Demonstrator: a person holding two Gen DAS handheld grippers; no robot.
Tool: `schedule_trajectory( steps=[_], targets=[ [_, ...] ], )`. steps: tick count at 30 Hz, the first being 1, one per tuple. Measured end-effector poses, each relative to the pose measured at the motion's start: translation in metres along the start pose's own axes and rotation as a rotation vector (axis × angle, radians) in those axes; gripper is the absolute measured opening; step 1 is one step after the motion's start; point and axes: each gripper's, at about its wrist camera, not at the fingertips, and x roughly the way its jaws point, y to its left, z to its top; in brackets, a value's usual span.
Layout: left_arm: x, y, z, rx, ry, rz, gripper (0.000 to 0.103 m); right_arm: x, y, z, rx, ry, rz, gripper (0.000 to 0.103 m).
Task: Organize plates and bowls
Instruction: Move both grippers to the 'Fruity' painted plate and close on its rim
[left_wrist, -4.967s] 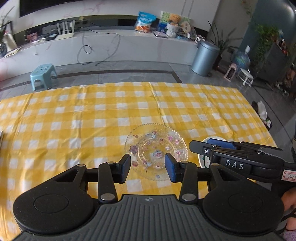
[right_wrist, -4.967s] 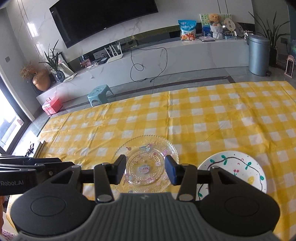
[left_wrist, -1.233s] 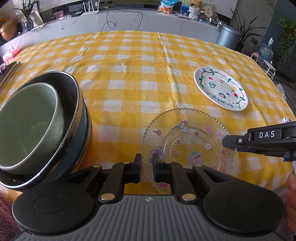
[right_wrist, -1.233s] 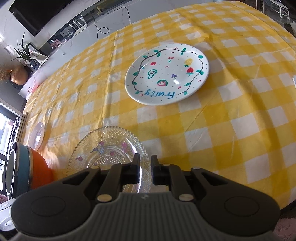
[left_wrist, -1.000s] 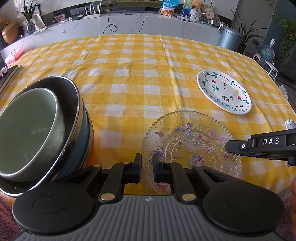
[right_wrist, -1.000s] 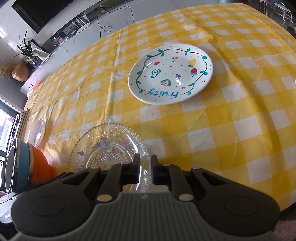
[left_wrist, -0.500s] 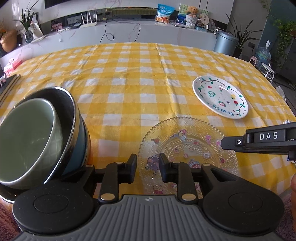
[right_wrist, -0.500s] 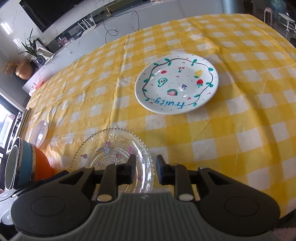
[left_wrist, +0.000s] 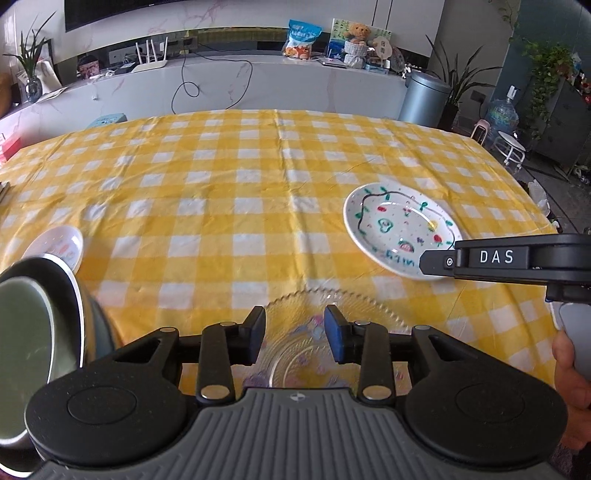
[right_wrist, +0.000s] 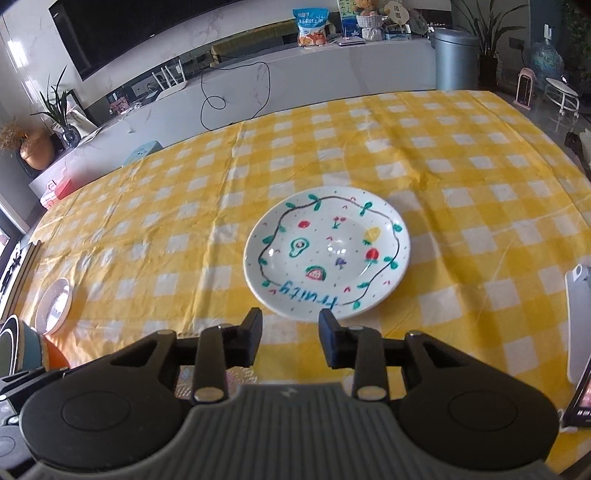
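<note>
A clear glass plate (left_wrist: 295, 347) with cartoon prints lies flat on the yellow checked tablecloth (left_wrist: 229, 192) at the near edge. My left gripper (left_wrist: 294, 332) is open just above its near part, holding nothing. A white plate (right_wrist: 327, 253) with painted fruits lies further right; it also shows in the left wrist view (left_wrist: 400, 234). My right gripper (right_wrist: 290, 334) is open and empty, just short of the white plate's near rim. A green bowl (left_wrist: 22, 354) nests inside a steel-rimmed bowl (left_wrist: 79, 314) at the left.
A small white saucer (left_wrist: 59, 247) lies left of centre, also in the right wrist view (right_wrist: 55, 306). A phone-like device (right_wrist: 580, 339) lies at the table's right edge. The right gripper body (left_wrist: 517, 264) crosses the left wrist view at the right.
Both grippers were shut on the glass plate's near rim; they have opened and let it go. Both have lifted and pulled back, and the right one now faces the white plate.
</note>
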Motion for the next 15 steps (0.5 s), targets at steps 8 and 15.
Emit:
schedule_trajectory(
  steps=[8,15],
  targets=[
    [0.02,-0.008,0.028,-0.024,-0.007,-0.075,0.041,0.009,-0.036,0.027,0.109,-0.008,-0.016,0.033],
    [0.041,-0.015,0.047,-0.05,-0.008,-0.122,0.041,0.02,-0.049,0.043,0.095,-0.002,-0.047,0.033]
  ],
)
